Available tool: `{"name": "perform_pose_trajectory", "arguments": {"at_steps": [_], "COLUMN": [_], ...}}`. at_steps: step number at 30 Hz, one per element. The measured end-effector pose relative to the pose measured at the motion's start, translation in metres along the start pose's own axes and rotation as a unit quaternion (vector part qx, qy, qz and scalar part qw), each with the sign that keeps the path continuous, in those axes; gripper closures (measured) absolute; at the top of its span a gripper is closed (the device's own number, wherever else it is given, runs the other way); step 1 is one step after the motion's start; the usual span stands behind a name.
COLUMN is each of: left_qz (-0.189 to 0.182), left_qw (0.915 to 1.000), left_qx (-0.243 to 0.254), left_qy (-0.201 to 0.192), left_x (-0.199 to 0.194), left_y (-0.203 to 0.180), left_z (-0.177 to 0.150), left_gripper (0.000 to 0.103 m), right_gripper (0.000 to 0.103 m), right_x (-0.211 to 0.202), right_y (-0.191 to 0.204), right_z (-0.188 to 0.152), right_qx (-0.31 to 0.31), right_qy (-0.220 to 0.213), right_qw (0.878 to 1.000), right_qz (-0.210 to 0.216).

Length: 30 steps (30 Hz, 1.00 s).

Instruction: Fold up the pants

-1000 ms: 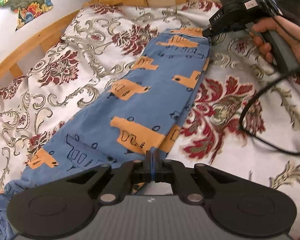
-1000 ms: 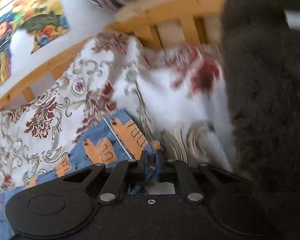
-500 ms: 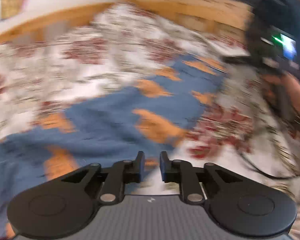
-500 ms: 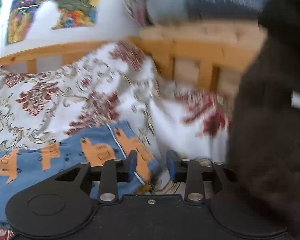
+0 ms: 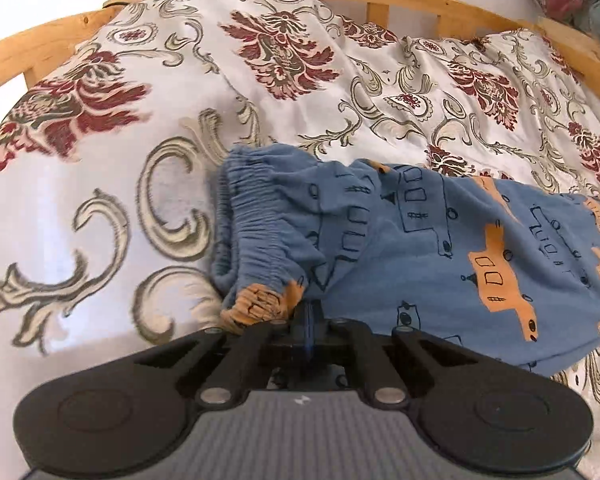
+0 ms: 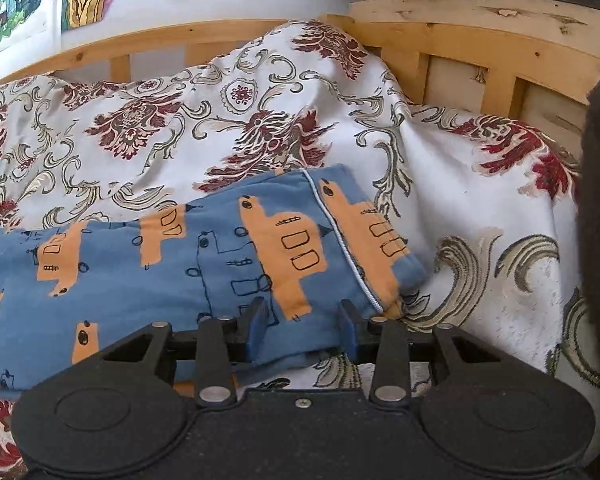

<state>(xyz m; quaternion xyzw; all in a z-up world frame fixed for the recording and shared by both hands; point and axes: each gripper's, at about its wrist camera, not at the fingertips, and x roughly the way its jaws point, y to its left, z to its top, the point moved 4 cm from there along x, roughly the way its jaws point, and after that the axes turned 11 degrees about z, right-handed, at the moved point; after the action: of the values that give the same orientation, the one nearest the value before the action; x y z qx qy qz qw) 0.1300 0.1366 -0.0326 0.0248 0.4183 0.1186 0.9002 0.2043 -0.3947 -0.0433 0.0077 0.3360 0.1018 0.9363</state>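
**Desk:** Pants (image 5: 440, 248), where are they, for the caption?

**Photographer:** Blue knit pants with orange vehicle prints, lying flat on a floral bedspread (image 5: 260, 92) inside a wooden bed frame (image 6: 480, 28). Taking the gathered waistband (image 5: 256, 220) as the landmark: the legs run away from it to the right across the cover, and the cuff end (image 6: 364, 240), with its pale piping, lies at the far end, nearest the frame's slatted corner.

**Desk:** And the two hand-held tools?

**Photographer:** The left gripper (image 5: 308, 316) sits right at the waistband's near corner, jaws pressed together on a pinch of the blue cloth. The right gripper (image 6: 302, 320) is at the cuff end, jaws spread wide, with the near edge of the leg lying between them but not clamped.

**Desk:** How will the garment behave?

**Photographer:** My read: light, soft and limp. It already bunches and wrinkles by the elastic, so it will sag and drag on the cover rather than hold any shape. The thick waistband and the hemmed cuff look like the surest holds; a grip on a single layer mid-leg would likely slip or pull one layer off the other.

**Desk:** Stage of the fold?

**Photographer:** Probably legs stacked, crosswise fold not yet made.
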Motion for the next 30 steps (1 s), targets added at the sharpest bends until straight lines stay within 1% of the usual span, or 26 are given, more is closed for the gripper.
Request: {"name": "perform_pose_trajectory", "arguments": {"at_steps": [1, 2, 3, 4, 5, 6, 8, 9, 10, 11, 12, 14, 15, 17, 19, 22, 25, 28, 30], "left_qz": [0.002, 0.004, 0.009, 0.014, 0.009, -0.001, -0.013, -0.004, 0.012, 0.024, 0.025, 0.014, 0.007, -0.02, -0.048, -0.059, -0.07, -0.096, -0.103], "left_qw": [1.0, 0.9999, 0.9996, 0.9989, 0.9981, 0.9975, 0.9955, 0.9938, 0.9914, 0.9886, 0.9861, 0.9838, 0.9836, 0.9841, 0.9829, 0.9811, 0.9758, 0.9674, 0.9621], "left_qx": [0.003, 0.011, 0.022, 0.033, 0.04, 0.043, 0.058, 0.074, 0.091, 0.107, 0.125, 0.151, 0.156, 0.163, 0.174, 0.184, 0.207, 0.233, 0.25], "left_qy": [0.001, -0.004, -0.016, -0.031, -0.045, -0.056, -0.074, -0.083, -0.093, -0.103, -0.106, -0.096, -0.09, -0.068, -0.039, -0.007, 0.006, 0.025, 0.036], "left_x": [-0.003, -0.009, -0.014, -0.022, -0.027, -0.032, -0.039, -0.039, -0.038, -0.037, -0.034, -0.028, -0.026, -0.016, -0.001, 0.019, 0.032, 0.041, 0.045], "left_y": [0.0, -0.002, -0.003, -0.004, -0.003, -0.001, -0.001, -0.001, -0.003, -0.003, -0.003, 0.0, 0.002, 0.007, 0.008, 0.014, 0.015, 0.012, 0.008], "left_z": [0.001, 0.003, 0.004, 0.008, 0.014, 0.017, 0.031, 0.041, 0.052, 0.062, 0.074, 0.092, 0.096, 0.104, 0.107, 0.105, 0.105, 0.108, 0.108], "left_gripper": [0.1, 0.099, 0.095, 0.089, 0.079, 0.071, 0.069, 0.065, 0.061, 0.055, 0.052, 0.051, 0.045, 0.039, 0.039, 0.039, 0.039, 0.035, 0.035], "right_gripper": [0.063, 0.06, 0.059, 0.058, 0.054, 0.052, 0.042, 0.04, 0.038, 0.038, 0.038, 0.035, 0.035, 0.035, 0.035, 0.035, 0.035, 0.035, 0.035], "right_x": [-0.002, -0.005, -0.009, -0.016, -0.021, -0.026, -0.032, -0.03, -0.027, -0.022, -0.015, -0.004, 0.004, 0.017, 0.033, 0.058, 0.077, 0.091, 0.103], "right_y": [0.003, 0.008, 0.015, 0.023, 0.034, 0.047, 0.075, 0.091, 0.105, 0.12, 0.139, 0.176, 0.195, 0.225, 0.251, 0.277, 0.296, 0.302, 0.305], "right_z": [0.0, 0.001, 0.002, 0.001, 0.002, 0.006, 0.017, 0.024, 0.032, 0.041, 0.052, 0.067, 0.076, 0.089, 0.099, 0.107, 0.109, 0.107, 0.103], "right_qx": [-0.008, -0.018, -0.032, -0.051, -0.071, -0.089, -0.117, -0.129, -0.138, -0.149, -0.165, -0.193, -0.207, -0.219, -0.223, -0.239, -0.256, -0.26, -0.258], "right_qy": [0.002, 0.004, 0.004, 0.002, 0.002, -0.001, -0.004, 0.002, 0.008, 0.015, 0.025, 0.046, 0.053, 0.064, 0.079, 0.101, 0.127, 0.151, 0.173], "right_qw": [1.0, 1.0, 0.999, 0.998, 0.997, 0.996, 0.99, 0.985, 0.979, 0.971, 0.959, 0.937, 0.925, 0.908, 0.888, 0.865, 0.841, 0.828, 0.821], "right_qz": [-0.01, -0.02, -0.026, -0.019, -0.004, 0.017, 0.077, 0.117, 0.153, 0.188, 0.23, 0.288, 0.315, 0.352, 0.394, 0.43, 0.458, 0.474, 0.479]}}
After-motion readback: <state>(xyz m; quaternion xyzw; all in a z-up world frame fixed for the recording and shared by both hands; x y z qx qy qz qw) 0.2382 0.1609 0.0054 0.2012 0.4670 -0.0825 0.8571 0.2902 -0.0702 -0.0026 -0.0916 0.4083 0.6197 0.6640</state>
